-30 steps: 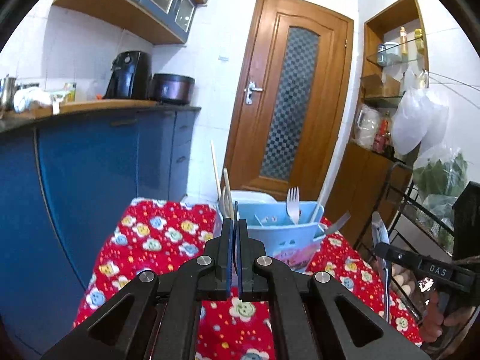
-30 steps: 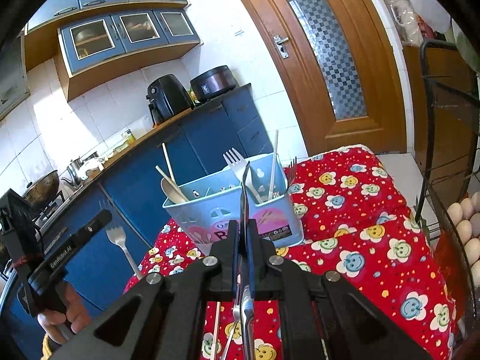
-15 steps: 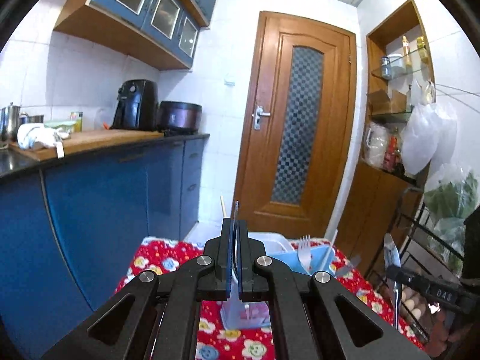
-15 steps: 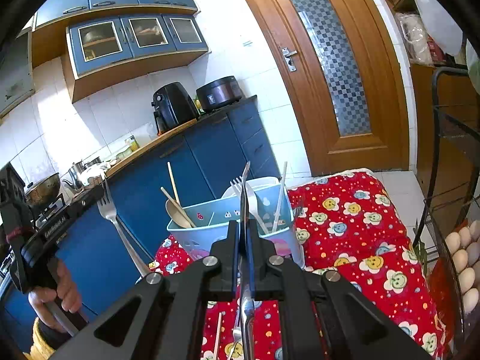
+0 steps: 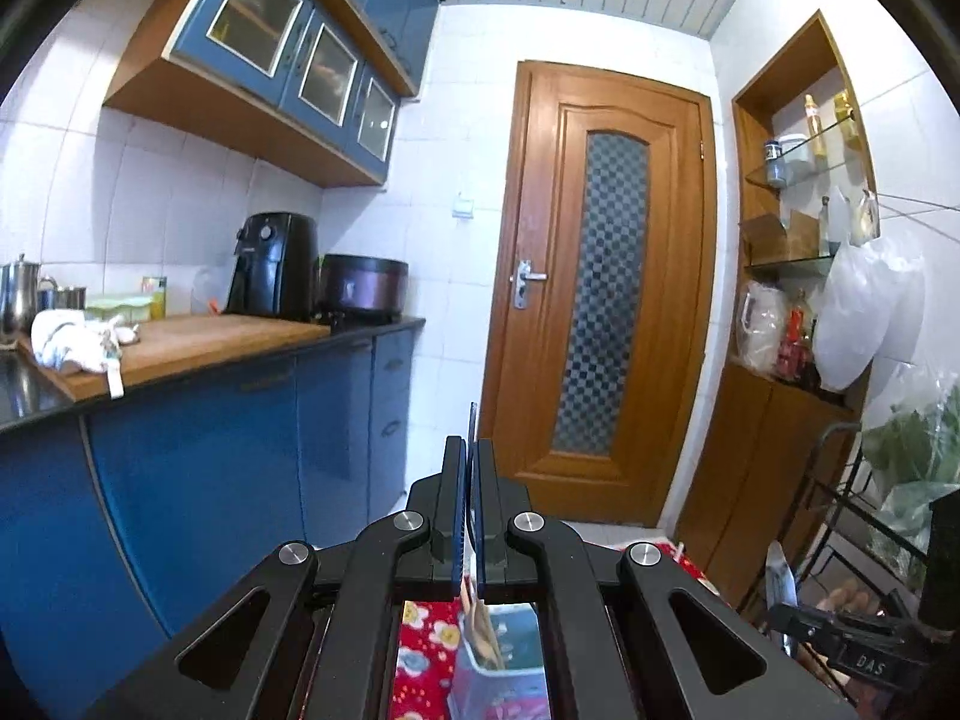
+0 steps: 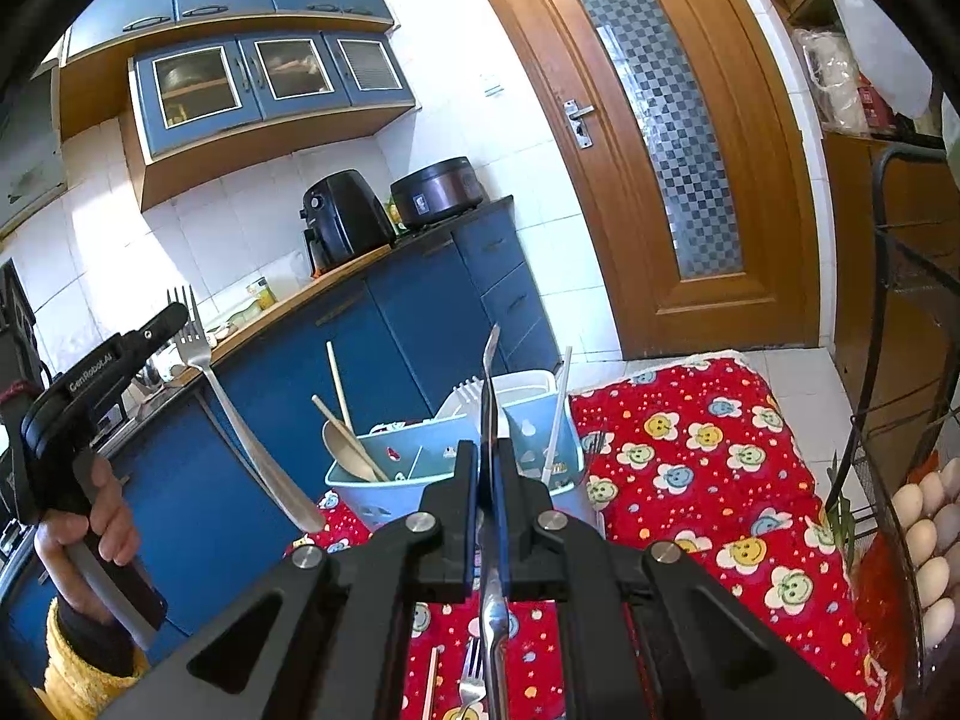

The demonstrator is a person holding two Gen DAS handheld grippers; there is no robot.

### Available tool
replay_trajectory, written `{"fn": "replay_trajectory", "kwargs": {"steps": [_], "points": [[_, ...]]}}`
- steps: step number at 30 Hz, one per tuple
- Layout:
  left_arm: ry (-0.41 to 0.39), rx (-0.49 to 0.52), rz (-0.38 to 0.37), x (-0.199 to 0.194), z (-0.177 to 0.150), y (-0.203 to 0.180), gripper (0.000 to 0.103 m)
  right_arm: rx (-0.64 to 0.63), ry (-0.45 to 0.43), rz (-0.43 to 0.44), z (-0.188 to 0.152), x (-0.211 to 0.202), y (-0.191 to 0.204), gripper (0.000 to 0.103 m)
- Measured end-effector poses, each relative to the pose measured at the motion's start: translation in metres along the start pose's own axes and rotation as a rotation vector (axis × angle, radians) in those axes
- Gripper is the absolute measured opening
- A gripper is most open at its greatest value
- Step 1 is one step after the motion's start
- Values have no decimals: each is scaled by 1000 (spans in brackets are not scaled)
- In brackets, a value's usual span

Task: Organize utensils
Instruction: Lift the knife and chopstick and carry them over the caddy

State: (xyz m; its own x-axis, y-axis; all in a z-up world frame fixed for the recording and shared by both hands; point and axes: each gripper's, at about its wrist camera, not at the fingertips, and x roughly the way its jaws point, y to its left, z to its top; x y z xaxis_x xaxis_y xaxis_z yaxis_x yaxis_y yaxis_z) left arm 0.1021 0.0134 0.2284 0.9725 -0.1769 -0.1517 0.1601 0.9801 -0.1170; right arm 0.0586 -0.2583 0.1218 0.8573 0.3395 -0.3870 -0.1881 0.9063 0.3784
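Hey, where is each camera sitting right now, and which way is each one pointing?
Left wrist: on the left gripper, shut on a fork, tilted up toward the door and counter; the right gripper shows at lower right.
Right wrist: on the right gripper, shut on a metal utensil, facing the blue caddy on the red cloth; the left hand shows.
Shared: door, caddy, air fryer.

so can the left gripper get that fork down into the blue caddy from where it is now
Probably yes. The left gripper holds the fork tines up, beside and above the blue caddy, with open air between. The fork would need lowering or flipping into a compartment first.
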Motion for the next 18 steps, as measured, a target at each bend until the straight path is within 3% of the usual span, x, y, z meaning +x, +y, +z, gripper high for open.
{"fn": "replay_trajectory", "kwargs": {"steps": [9, 18], "points": [[-41, 92, 78, 26, 11, -13, 2, -32, -37, -3, 16, 4, 5, 6], [2, 130, 111, 61, -3, -12, 2, -35, -140, 0, 45, 22, 9, 6]]}}
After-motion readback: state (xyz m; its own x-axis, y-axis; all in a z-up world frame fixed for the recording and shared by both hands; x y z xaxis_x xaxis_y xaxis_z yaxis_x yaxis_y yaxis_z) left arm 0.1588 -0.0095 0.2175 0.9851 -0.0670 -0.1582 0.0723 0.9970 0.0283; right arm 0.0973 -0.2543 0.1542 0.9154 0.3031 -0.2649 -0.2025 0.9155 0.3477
